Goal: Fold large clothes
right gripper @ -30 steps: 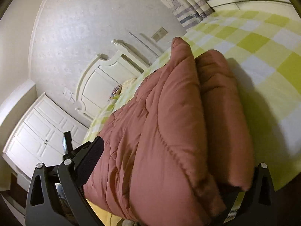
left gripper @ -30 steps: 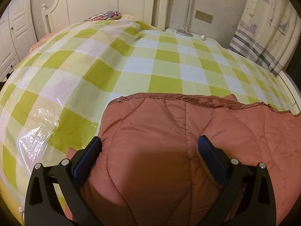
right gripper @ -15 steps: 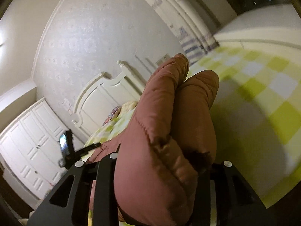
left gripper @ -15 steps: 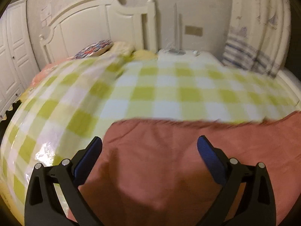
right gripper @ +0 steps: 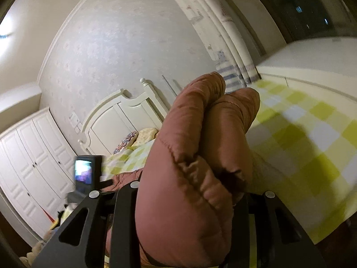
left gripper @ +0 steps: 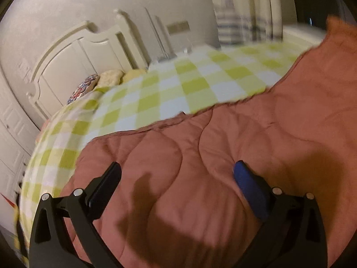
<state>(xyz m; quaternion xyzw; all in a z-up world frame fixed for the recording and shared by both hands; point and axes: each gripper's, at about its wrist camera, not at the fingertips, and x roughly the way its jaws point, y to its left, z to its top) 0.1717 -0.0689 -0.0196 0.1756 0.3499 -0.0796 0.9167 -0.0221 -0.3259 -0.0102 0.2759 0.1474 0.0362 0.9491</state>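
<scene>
Bedspread point(left gripper: 169, 84), green-checked, under quilted coat point(left gripper: 223, 156).

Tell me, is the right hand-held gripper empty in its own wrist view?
No, the right hand-held gripper is closed on a thick fold of the reddish-brown quilted garment, bunched between its fingers.

A home bedroom; checked bedspread point(left gripper: 169, 89), white headboard point(left gripper: 89, 51), wardrobe doors point(right gripper: 38, 156), curtains point(left gripper: 241, 22).

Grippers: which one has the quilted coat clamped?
The right gripper: a bunched fold of the coat is pinched between its fingers. The left gripper is wide open above flat fabric.
</scene>
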